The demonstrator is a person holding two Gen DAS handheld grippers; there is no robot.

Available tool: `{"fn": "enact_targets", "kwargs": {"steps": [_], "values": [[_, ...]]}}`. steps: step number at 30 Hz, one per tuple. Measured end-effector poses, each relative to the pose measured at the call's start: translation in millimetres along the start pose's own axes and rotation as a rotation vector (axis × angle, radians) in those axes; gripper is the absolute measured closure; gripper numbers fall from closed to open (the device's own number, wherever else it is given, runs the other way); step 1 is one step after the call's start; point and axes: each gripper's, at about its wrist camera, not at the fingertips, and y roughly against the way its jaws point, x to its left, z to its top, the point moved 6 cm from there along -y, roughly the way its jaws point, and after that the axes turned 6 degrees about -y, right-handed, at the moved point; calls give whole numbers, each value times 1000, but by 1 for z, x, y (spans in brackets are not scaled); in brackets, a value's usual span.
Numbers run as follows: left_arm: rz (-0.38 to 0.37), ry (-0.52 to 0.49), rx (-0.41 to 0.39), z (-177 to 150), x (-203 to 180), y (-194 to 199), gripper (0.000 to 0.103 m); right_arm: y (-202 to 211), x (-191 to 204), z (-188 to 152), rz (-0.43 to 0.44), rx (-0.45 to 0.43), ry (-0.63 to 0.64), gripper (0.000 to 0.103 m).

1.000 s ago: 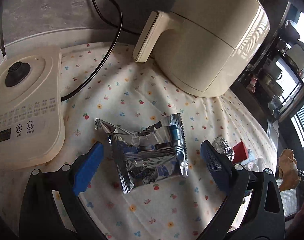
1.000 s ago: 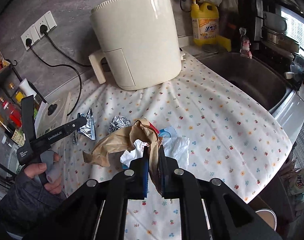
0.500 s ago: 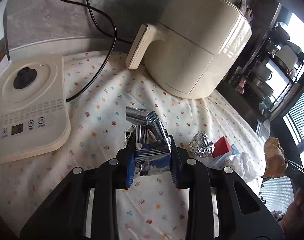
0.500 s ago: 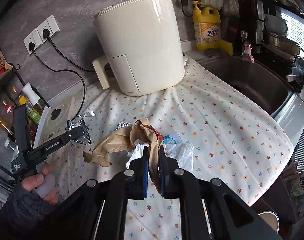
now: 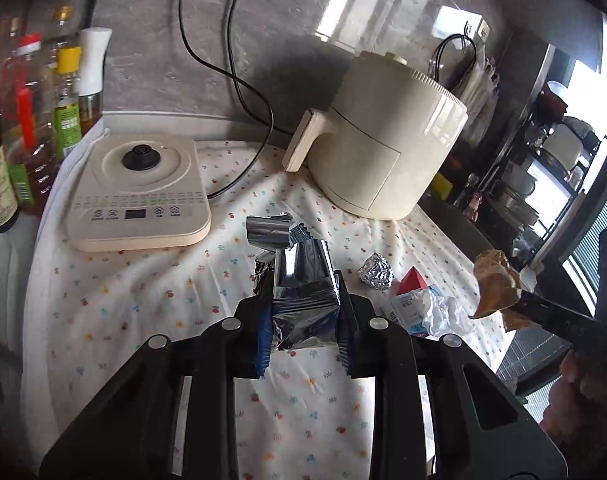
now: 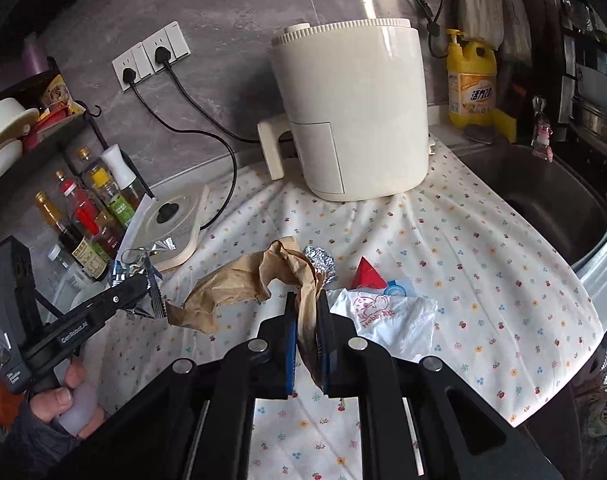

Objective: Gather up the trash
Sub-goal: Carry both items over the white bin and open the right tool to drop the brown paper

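Note:
My left gripper (image 5: 303, 320) is shut on a silver foil wrapper (image 5: 299, 272) and holds it above the flowered cloth (image 5: 143, 300); it also shows in the right wrist view (image 6: 139, 276). My right gripper (image 6: 305, 332) is shut on a crumpled brown paper bag (image 6: 247, 280), held above the cloth; the bag shows at the right of the left wrist view (image 5: 497, 284). On the cloth lie a foil ball (image 5: 376, 272), a red carton piece (image 5: 411, 282), a blue-and-white packet (image 5: 407, 308) and a crumpled white plastic bag (image 6: 387, 316).
A cream air fryer (image 6: 351, 124) stands at the back. A cream induction base (image 5: 137, 192) sits at the left with bottles (image 5: 43, 128) beside it. Black cords (image 5: 243, 92) run to wall sockets. A sink (image 6: 551, 204) lies at the right.
My left gripper closed on the foil wrapper and lifted it off the cloth, rising and pulling back. My right gripper kept its hold on the brown bag and rose slightly.

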Motion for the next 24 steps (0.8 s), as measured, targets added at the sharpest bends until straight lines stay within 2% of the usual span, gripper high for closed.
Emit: {"fn": "enact_targets", "kwargs": {"steps": [3, 7, 8, 9, 16, 24], "values": [[58, 38, -44, -10, -2, 30, 78, 7, 11, -14, 38, 23, 59, 93], [94, 58, -61, -26, -14, 62, 80, 23, 13, -33, 81, 36, 77, 93], [99, 57, -65, -30, -18, 69, 91, 28, 12, -38, 90, 37, 76, 93], [103, 57, -61, -34, -22, 74, 93, 34, 10, -44, 96, 39, 76, 93], [103, 19, -62, -54, -66, 106, 93, 70, -11, -73, 100, 42, 73, 93], [86, -30, -43, -68, -109, 119, 93, 109, -45, -88, 71, 1, 32, 93]]}}
